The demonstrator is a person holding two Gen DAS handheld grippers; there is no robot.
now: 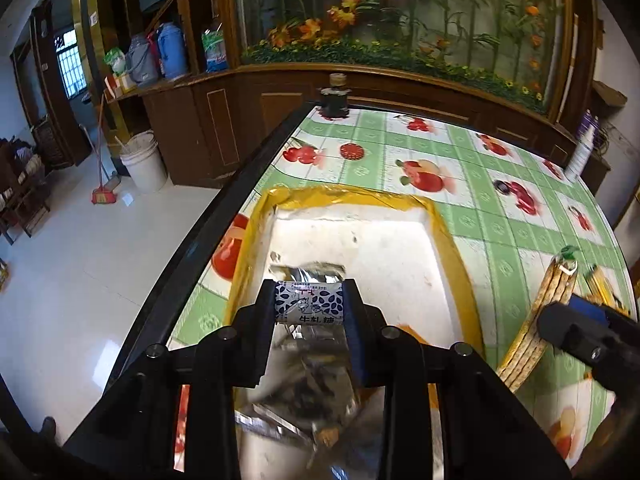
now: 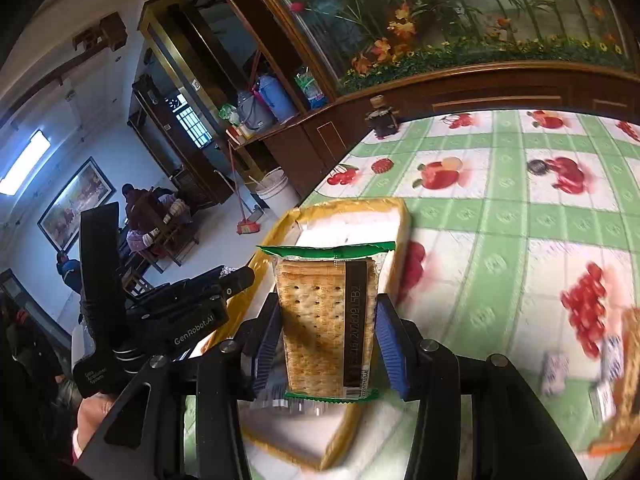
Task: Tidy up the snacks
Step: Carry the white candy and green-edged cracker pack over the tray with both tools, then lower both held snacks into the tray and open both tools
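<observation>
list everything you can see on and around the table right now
candy: one, white with blue leaf print, between left fingers over the box
cracker pack: one, tan, green-edged wrap, between right fingers
foam box: one, white, yellow-taped rim, on table
foil wrapper: silver, inside box
tablecloth: green-white check, red fruit
dark bottle: one, far table corner
bucket: one, white, on floor
left gripper: black, shut on candy
right gripper: black, blue pads, shut on cracker pack

Glossy plastic tablecloth (image 1: 472,216); rough white foam box (image 1: 360,240), shiny foil inside.

L gripper (image 1: 309,307) fingers clamp wrapped candy (image 1: 309,303) above white foam box (image 1: 360,240) w/ yellow-taped rim.
</observation>
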